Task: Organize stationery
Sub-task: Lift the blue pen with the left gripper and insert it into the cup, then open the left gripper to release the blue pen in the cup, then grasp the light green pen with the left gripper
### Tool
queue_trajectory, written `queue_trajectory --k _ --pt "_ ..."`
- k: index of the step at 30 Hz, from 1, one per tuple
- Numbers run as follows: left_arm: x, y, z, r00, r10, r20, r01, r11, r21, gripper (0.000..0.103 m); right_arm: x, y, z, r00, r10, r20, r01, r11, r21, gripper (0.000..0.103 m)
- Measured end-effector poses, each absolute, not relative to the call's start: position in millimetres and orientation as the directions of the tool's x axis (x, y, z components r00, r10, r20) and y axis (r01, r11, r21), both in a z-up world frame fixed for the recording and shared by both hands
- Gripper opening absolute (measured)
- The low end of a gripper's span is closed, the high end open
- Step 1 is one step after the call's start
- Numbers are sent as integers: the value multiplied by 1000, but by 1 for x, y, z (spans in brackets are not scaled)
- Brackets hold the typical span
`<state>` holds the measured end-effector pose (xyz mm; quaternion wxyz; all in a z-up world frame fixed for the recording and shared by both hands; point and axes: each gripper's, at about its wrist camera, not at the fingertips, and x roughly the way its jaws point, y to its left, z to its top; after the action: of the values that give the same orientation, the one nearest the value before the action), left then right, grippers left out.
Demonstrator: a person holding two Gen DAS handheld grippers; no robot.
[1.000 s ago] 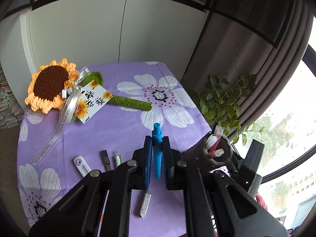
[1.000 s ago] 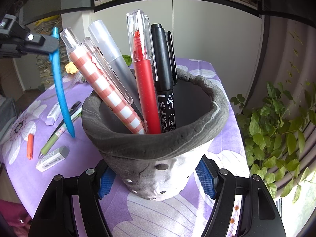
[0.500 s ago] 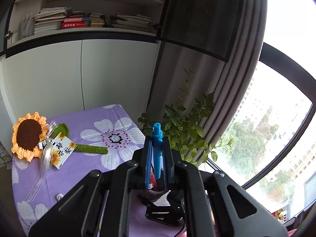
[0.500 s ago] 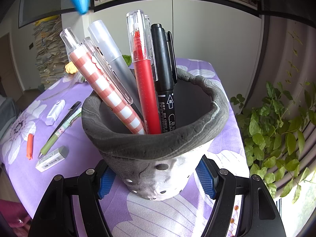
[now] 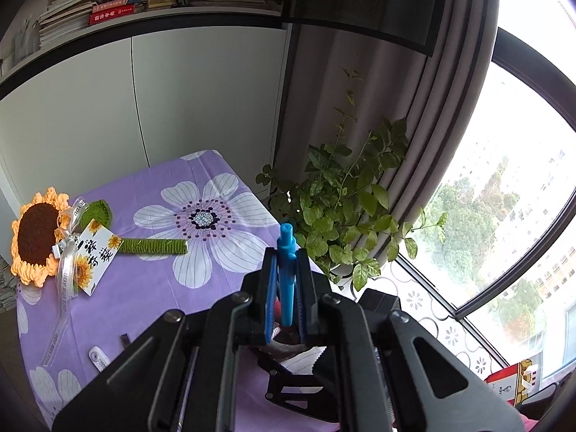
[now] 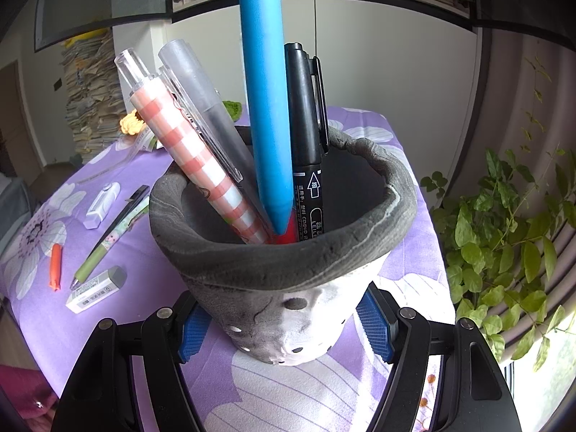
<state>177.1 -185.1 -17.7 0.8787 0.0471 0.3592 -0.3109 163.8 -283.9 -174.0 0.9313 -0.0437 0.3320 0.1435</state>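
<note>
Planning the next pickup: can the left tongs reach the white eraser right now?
Probably not: the left tongs are shut on the blue pen, not yet dropped in the pen pot; the eraser lies unobstructed.

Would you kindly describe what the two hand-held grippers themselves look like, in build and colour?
Both look alike. The left hand-held gripper and the right hand-held gripper have matte black, angular plastic linkage arms with triangular cut-outs and round silver pivot screws. Each finger carries a blue pad with a fine ribbed texture. No cables, printed markings or sleeves are visible in either wrist view.
</note>
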Motion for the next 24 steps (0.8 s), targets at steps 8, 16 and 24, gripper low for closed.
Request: queue_trajectory --k 8,16,24 --pt "174 -190 -33 493 -511 -704 604 783 -145 8 163 -284 -174 738 239 -631 -296 955 15 73" --pt "180 -167 -35 471 -499 -728 574 800 -177 10 162 -284 -174 739 238 -631 -296 955 13 73" --pt "194 -66 -24 636 -373 -676 320 924 -209 47 162 -284 -174 739 238 -630 -296 955 13 73"
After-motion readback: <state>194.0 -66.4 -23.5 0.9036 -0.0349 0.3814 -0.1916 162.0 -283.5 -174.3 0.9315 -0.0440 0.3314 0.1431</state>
